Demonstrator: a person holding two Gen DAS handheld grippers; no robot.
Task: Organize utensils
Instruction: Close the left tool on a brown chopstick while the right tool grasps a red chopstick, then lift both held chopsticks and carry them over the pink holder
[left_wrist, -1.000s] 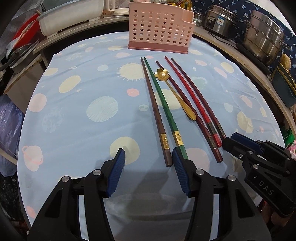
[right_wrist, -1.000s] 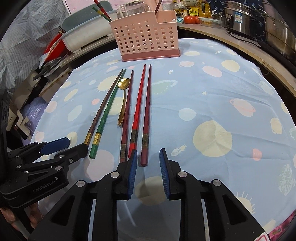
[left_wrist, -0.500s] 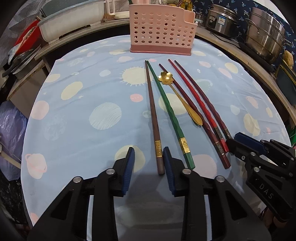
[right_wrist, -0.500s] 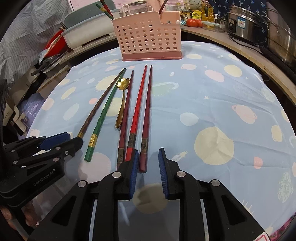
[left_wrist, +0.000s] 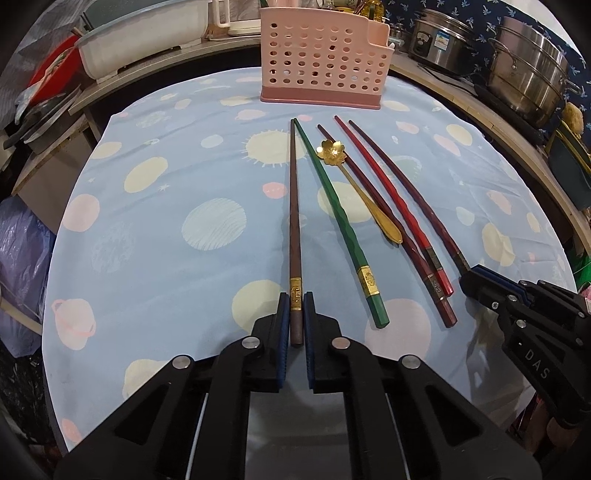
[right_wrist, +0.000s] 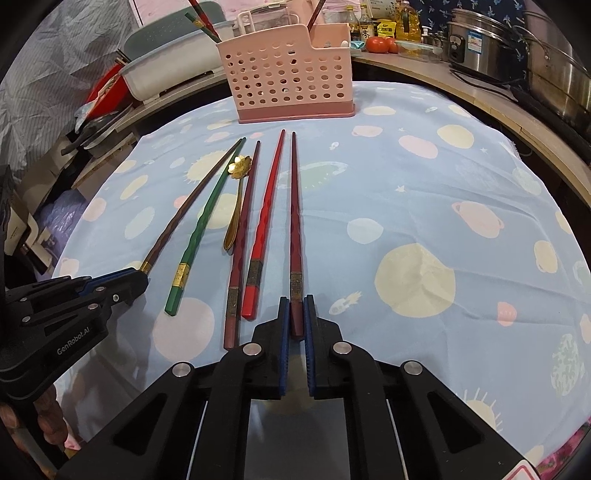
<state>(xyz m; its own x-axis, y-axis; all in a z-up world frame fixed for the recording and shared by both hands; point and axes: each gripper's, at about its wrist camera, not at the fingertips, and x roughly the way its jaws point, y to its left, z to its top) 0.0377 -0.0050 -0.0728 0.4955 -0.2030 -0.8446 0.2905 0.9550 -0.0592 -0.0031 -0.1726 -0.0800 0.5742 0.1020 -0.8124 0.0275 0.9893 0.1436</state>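
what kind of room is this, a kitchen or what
Most likely a home kitchen: stacked stainless steel pots sit on the wooden counter, cooking oil bottles and red tomatoes stand behind the pink perforated plastic utensil holder.

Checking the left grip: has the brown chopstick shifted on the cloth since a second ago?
No. The brown chopstick keeps its line toward the pink basket; the left gripper has just been closing and now pinches its near end.
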